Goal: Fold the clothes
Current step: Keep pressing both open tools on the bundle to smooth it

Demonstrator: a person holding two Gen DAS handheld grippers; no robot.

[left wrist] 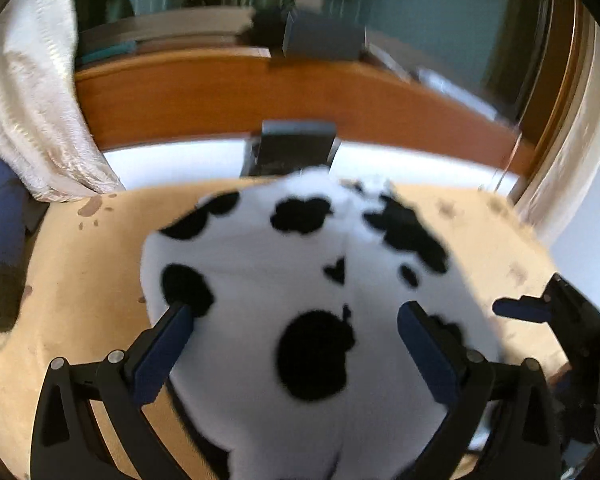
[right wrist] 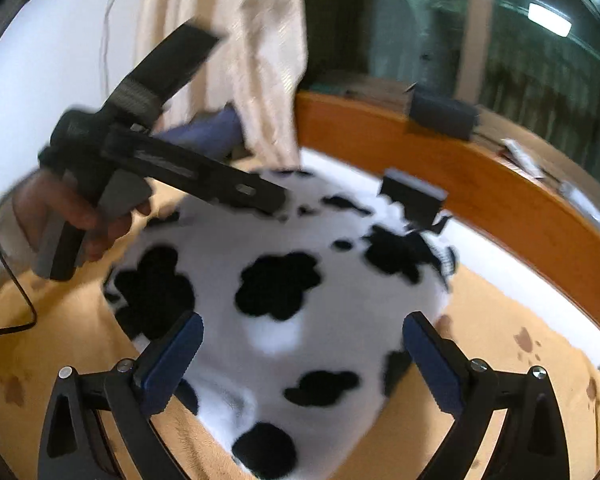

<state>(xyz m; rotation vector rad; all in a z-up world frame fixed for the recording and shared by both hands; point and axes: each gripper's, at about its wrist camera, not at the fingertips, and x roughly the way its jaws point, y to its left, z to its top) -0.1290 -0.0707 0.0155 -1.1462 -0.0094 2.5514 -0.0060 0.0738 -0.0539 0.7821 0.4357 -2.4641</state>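
A fluffy white garment with black cow spots (left wrist: 284, 280) lies bunched on a tan bedspread (left wrist: 84, 264). My left gripper (left wrist: 294, 314) is open, its fingers on either side of the garment and empty. My right gripper (right wrist: 302, 326) is open over the same garment (right wrist: 284, 320), also empty. In the right wrist view the left gripper's body (right wrist: 172, 160) is held in a hand at the upper left, above the garment's far edge. The right gripper's tip shows at the right edge of the left wrist view (left wrist: 540, 308).
A wooden headboard (left wrist: 260, 92) runs across the back, with dark boxes on its ledge (left wrist: 320, 40). A cream curtain (right wrist: 252, 52) hangs at the left. A blue bundle (left wrist: 0, 216) lies at the bed's left side. A black cable (right wrist: 16, 280) trails over the bedspread.
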